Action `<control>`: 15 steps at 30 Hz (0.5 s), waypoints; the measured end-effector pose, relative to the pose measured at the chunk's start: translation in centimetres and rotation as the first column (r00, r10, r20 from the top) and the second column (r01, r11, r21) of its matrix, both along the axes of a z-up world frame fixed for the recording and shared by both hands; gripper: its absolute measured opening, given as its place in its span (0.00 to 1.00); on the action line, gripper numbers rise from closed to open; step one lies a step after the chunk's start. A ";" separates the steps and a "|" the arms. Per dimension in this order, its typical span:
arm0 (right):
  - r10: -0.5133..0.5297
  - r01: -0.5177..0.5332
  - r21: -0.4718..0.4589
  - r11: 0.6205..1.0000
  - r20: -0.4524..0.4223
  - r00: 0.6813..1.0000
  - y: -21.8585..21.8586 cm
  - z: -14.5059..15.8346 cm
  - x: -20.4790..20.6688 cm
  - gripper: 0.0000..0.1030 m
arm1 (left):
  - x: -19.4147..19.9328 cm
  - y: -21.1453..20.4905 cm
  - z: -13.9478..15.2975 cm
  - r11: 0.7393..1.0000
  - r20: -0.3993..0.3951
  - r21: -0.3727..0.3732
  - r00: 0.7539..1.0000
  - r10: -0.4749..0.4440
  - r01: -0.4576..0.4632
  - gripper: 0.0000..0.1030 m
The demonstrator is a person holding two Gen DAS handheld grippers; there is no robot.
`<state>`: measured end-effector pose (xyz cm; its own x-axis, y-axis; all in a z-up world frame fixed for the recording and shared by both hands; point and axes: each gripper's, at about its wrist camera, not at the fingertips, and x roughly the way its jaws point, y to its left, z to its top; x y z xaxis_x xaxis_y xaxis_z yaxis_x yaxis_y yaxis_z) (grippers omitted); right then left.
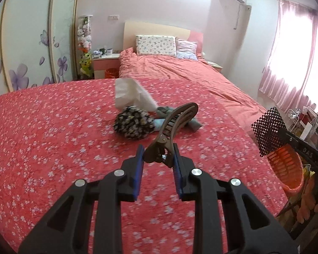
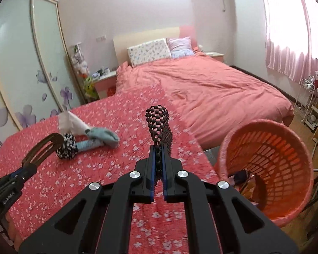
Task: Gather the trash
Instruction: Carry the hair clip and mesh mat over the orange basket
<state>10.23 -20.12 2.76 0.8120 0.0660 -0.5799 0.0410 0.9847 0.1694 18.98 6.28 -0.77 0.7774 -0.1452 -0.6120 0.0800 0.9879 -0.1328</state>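
Through my left wrist camera, my left tongs (image 1: 158, 155) are narrowed on the hinge end of a brown plastic claw hair clip (image 1: 173, 124), its teeth pointing away over the red floral bedspread (image 1: 53, 137). Beyond the clip lie three things in one cluster: a black-and-white patterned fabric bundle (image 1: 133, 124), a rolled pale blue sock (image 1: 194, 124) partly hidden behind the clip, and a crumpled white tissue (image 1: 129, 94) just behind the bundle. To the right of the clip, off the bed's edge, a black mesh net piece (image 1: 268, 130) sticks up in my other tongs, in front of the one orange slotted plastic basket (image 1: 286, 169).

Through my right wrist camera, my right tongs (image 2: 158, 158) are pinched tight on the lower end of the black mesh net piece (image 2: 159, 124), which stands upright over the bedspread (image 2: 84, 180). The orange basket (image 2: 265, 148) is just right of the net, beside the bed, tilted toward me, with some wrappers in its bottom. Left of the net lie the sock (image 2: 101, 139), the bundle (image 2: 66, 146) and the tissue (image 2: 71, 122); further left my left tongs (image 2: 26, 169) hold the clip (image 2: 43, 148).
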 end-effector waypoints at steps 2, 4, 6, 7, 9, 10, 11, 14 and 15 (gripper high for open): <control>-0.013 0.013 0.001 1.000 0.013 1.000 -0.6 0.4 -0.5 0.05 | 0.0 -1.0 0.3 1.000 0.006 0.001 1.000 -0.015 0.015 0.25; -0.030 0.030 0.000 1.000 0.027 0.999 -1.3 0.8 -1.0 0.05 | 0.0 -2.0 0.6 1.000 0.012 0.001 0.999 -0.031 0.031 0.25; -0.049 0.048 0.005 0.999 0.040 0.998 -2.3 1.1 -1.5 0.05 | 0.1 -3.2 0.9 0.999 0.015 -0.004 0.999 -0.047 0.047 0.25; -0.054 0.054 0.008 0.998 0.043 0.998 -2.5 1.2 -1.6 0.05 | 0.1 -3.6 1.0 0.999 0.017 -0.007 0.998 -0.053 0.054 0.25; -0.070 0.069 0.016 0.997 0.051 0.996 -3.4 1.4 -2.0 0.05 | 0.1 -4.9 1.3 0.997 0.021 -0.014 0.997 -0.072 0.073 0.25; -0.079 0.078 0.020 0.997 0.055 0.995 -3.9 1.4 -2.2 0.05 | 0.1 -5.7 1.5 0.996 0.024 -0.017 0.996 -0.084 0.085 0.25; -0.090 0.089 0.023 0.996 0.059 0.994 -4.5 1.5 -2.4 0.05 | 0.0 -6.2 1.5 0.996 0.026 -0.018 0.995 -0.092 0.093 0.25; -0.112 0.110 0.036 0.993 0.067 0.991 -5.7 1.5 -3.0 0.05 | 0.0 -8.0 1.8 0.992 0.030 -0.026 0.992 -0.125 0.126 0.25; -0.122 0.119 0.042 0.992 0.071 0.990 -6.2 1.6 -3.2 0.05 | 0.0 -8.5 1.8 0.990 0.030 -0.030 0.990 -0.135 0.136 0.25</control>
